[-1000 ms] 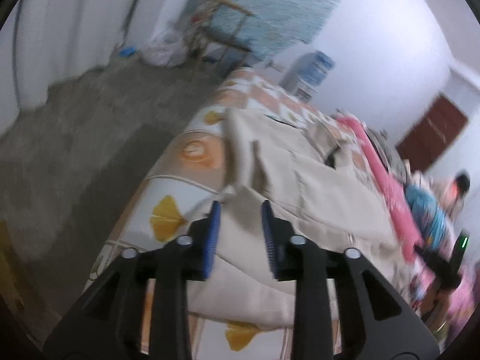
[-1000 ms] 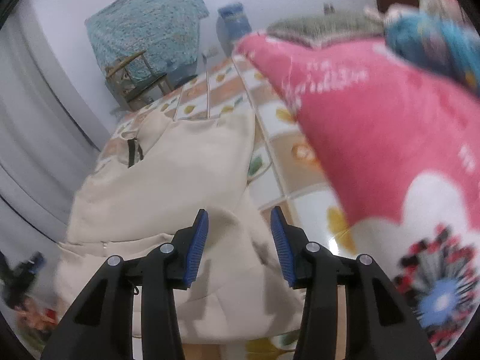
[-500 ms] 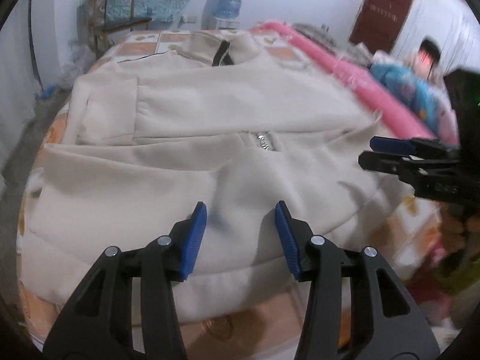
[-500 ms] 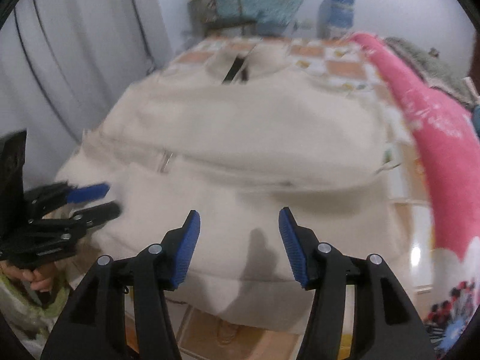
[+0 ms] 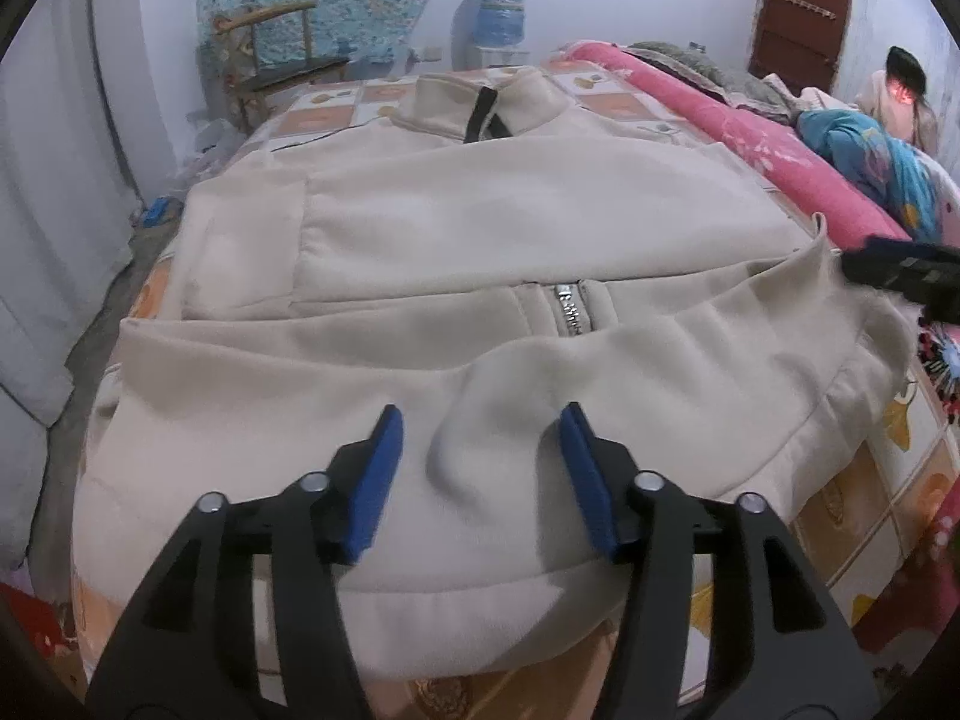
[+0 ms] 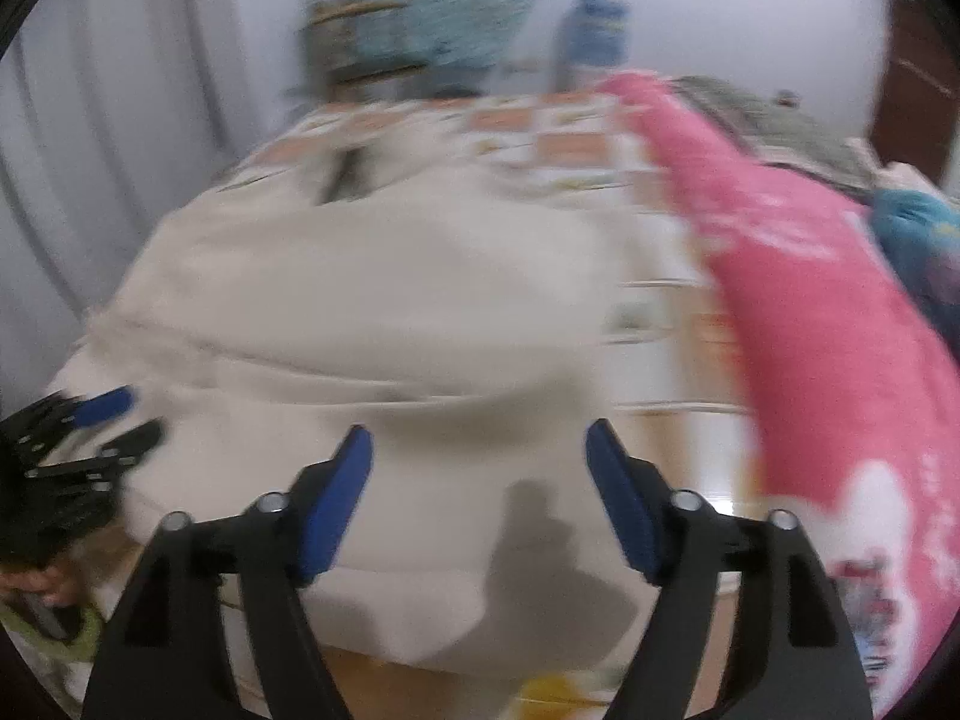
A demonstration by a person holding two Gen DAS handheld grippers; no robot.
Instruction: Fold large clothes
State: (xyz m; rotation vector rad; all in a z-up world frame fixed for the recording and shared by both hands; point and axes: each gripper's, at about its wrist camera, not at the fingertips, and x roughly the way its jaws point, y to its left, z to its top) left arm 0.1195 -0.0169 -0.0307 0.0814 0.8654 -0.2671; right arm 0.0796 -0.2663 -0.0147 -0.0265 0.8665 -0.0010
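A large cream zip-up jacket [image 5: 480, 228] lies spread on the bed, collar at the far end, its lower part folded back over the body so the zipper [image 5: 567, 312] shows mid-way. My left gripper [image 5: 480, 420] hovers over the near folded hem, its jaws opening, with a ridge of cloth under the gap but not pinched. In the blurred right wrist view the jacket [image 6: 390, 300] fills the middle. The right gripper [image 6: 480, 444] is over its near right part, jaws opening with nothing between them. The right gripper [image 5: 900, 270] also shows at the left view's right edge, and the left gripper [image 6: 90, 432] at the right view's left edge.
The bed has a tiled-pattern sheet [image 5: 888, 480]. A pink rolled blanket [image 5: 750, 144] runs along its right side with blue bedding [image 5: 870, 150] behind. A person [image 5: 900, 90] sits far right by a brown door. A wooden chair [image 5: 270, 48] and a water dispenser [image 5: 501, 12] stand past the bed's head.
Both views swung from the jacket's sides to face along its length. Both grippers have spread their jaws wider; the cloth seen between the left jaws a second ago is no longer held.
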